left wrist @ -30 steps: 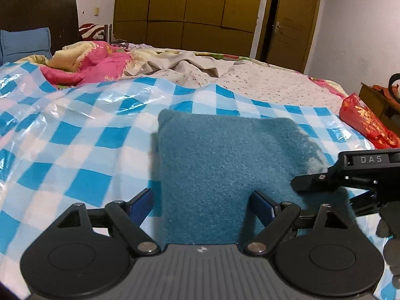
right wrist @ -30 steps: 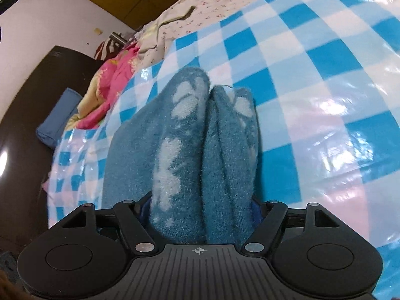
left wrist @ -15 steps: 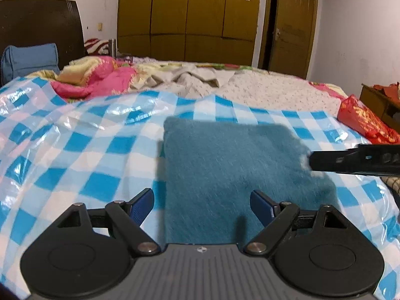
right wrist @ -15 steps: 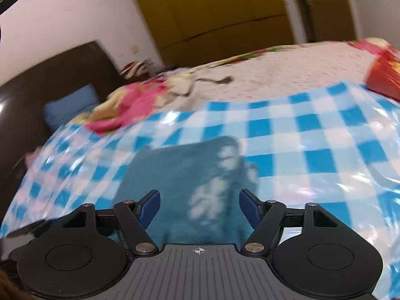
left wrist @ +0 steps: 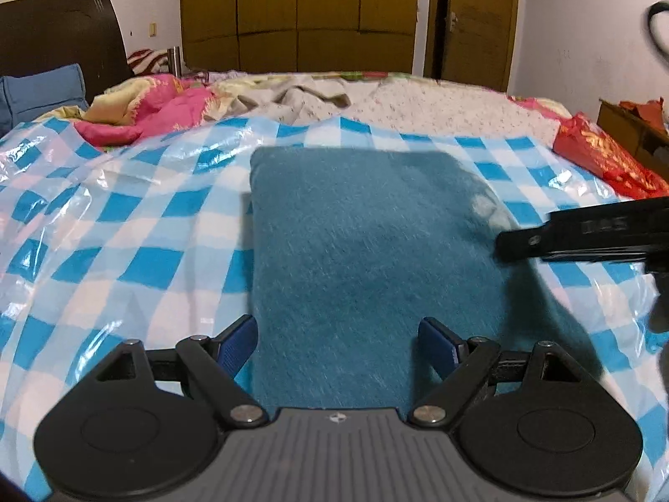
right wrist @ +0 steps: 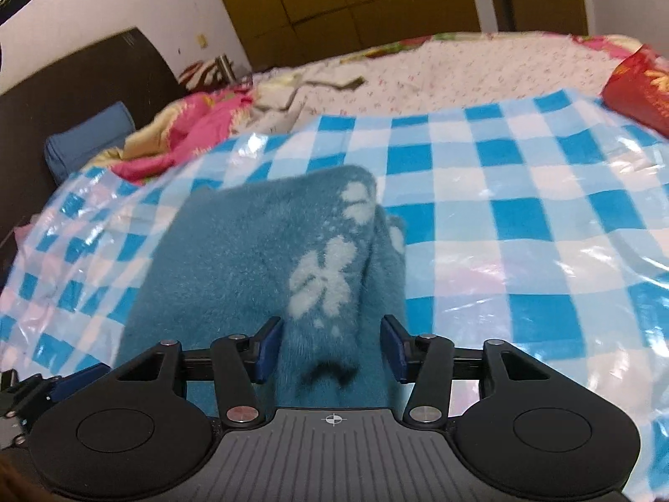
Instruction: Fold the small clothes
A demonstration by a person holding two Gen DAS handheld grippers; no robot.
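Observation:
A teal fleece cloth (left wrist: 359, 247) lies folded into a flat rectangle on the blue-and-white checked plastic sheet (left wrist: 125, 226). In the right wrist view the same cloth (right wrist: 251, 267) shows pale flower marks along its folded right edge. My left gripper (left wrist: 339, 345) is open over the cloth's near edge, holding nothing. My right gripper (right wrist: 330, 345) is open above the cloth's right edge, with the cloth between but not pinched. The right gripper's black finger (left wrist: 543, 240) reaches in from the right in the left wrist view.
A pink and yellow quilt (left wrist: 154, 104) and crumpled bedding lie behind the sheet. A blue pillow (left wrist: 42, 92) rests by the dark headboard. A red foil bag (left wrist: 606, 159) sits at the sheet's right edge. Wooden wardrobes and a door stand behind the bed.
My right gripper has opened and let go of the cloth's folded edge, then lifted and drawn back. The cloth now lies flat. My left gripper stayed open and rose slightly.

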